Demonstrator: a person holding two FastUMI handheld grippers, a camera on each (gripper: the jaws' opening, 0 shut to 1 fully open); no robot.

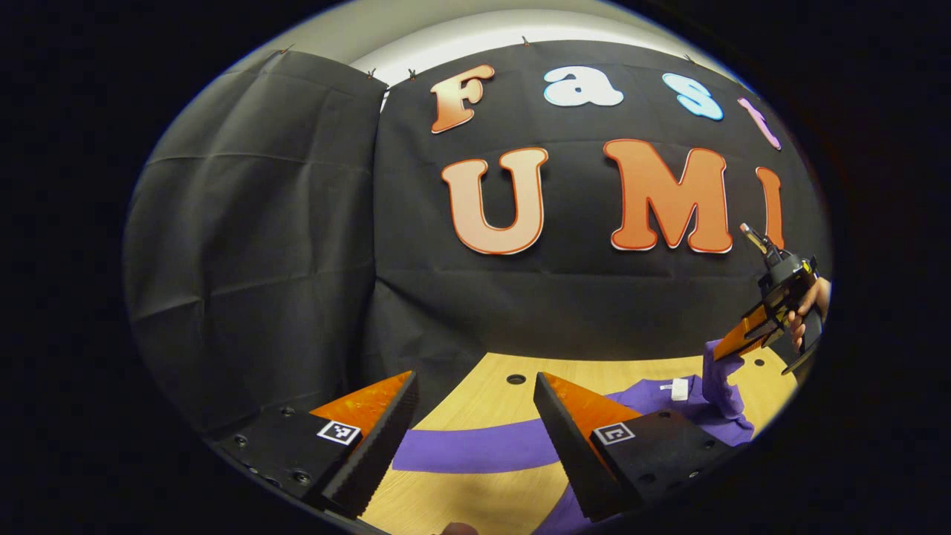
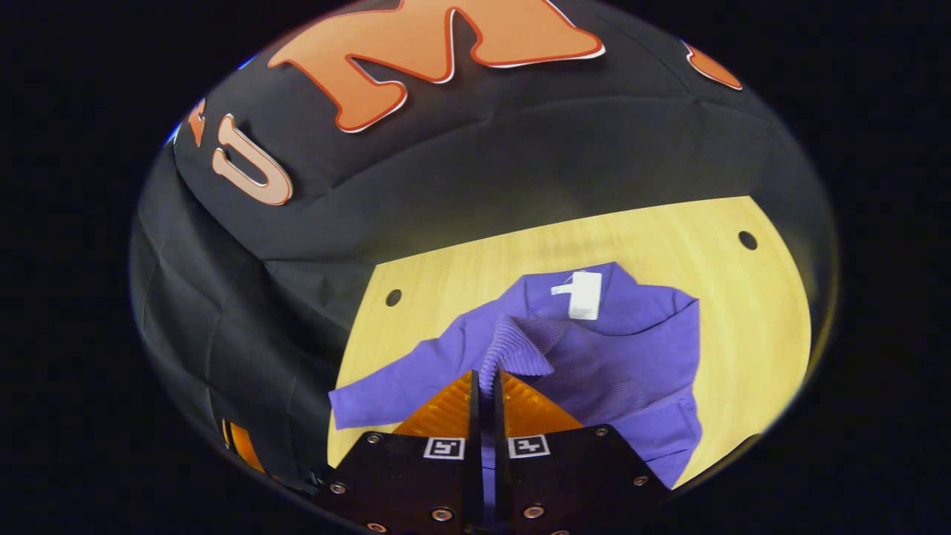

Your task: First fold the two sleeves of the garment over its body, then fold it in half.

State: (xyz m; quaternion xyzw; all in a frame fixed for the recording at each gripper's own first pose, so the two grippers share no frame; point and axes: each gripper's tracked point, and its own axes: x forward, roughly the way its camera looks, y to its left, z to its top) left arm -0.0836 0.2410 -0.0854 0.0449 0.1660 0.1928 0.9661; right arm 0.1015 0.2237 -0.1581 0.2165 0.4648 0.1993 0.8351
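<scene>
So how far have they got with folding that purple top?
Early on. The right gripper is shut on one ribbed sleeve cuff and holds it lifted over the purple garment; that sleeve is in hand, not yet laid down. The other sleeve lies stretched out on the wooden table, below the open left gripper. That sleeve and the final fold in half are left.

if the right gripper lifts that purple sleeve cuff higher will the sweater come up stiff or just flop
Likely flop: the sweater lies flat and creased on the table, and the sleeve already drapes limply from the right gripper. It probably weighs little, since a pinch of the ribbed cuff holds it up. The rest would likely drag across the smooth wood rather than lift.
</scene>
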